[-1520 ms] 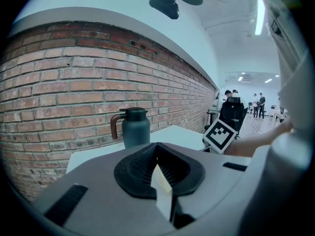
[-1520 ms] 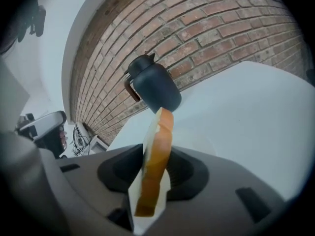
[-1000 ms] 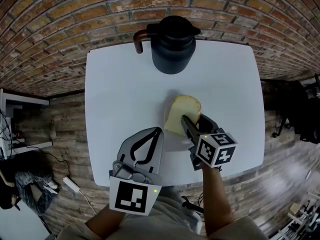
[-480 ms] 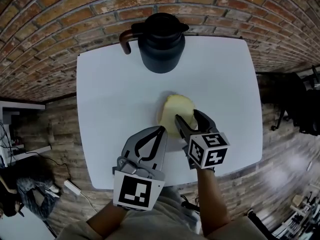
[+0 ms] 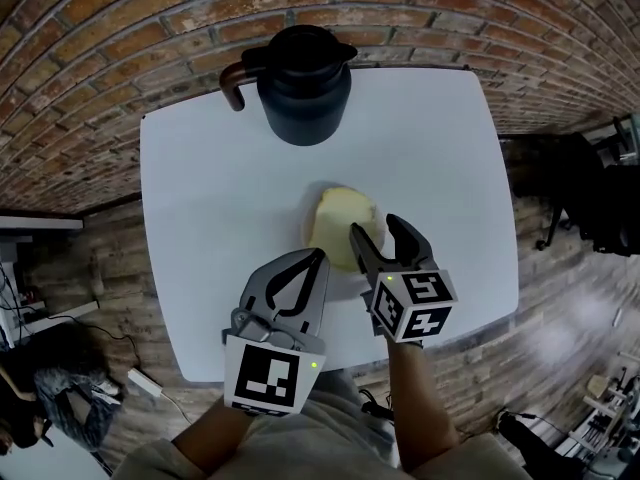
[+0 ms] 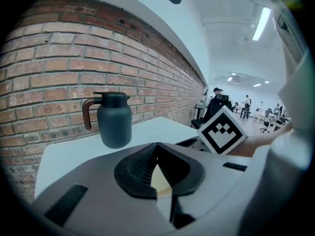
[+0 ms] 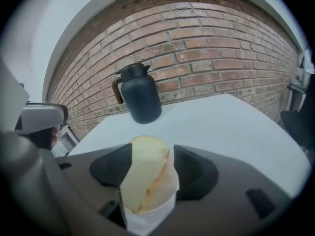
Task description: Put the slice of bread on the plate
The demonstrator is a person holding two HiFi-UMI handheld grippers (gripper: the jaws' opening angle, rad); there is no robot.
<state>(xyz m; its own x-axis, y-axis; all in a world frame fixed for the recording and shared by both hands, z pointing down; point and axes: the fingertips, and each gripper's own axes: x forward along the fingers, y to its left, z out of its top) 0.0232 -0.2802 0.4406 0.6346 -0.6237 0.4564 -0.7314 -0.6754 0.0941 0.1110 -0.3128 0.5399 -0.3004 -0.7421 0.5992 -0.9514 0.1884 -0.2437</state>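
The pale slice of bread [image 5: 343, 226] lies on a white plate [image 5: 308, 236] in the middle of the white table. My right gripper [image 5: 374, 226] stands open just behind it, one jaw over the bread's near right edge and the other out to the right. In the right gripper view the bread [image 7: 145, 173] shows between the spread jaws of the right gripper [image 7: 150, 156], clear of both pads, with the plate [image 7: 155, 213] under it. My left gripper [image 5: 319, 257] is shut on nothing, its tips near the plate's front left; the left gripper [image 6: 157, 144] hides most of the bread.
A dark jug [image 5: 300, 83] with a brown handle stands at the table's far side, against the brick wall. The white table [image 5: 200, 188] ends close behind both grippers. The right gripper's marker cube [image 6: 222, 130] shows in the left gripper view.
The right gripper's jaws have spread wider and let go of the bread, which now lies flatter on the plate. Both grippers have shifted slightly.
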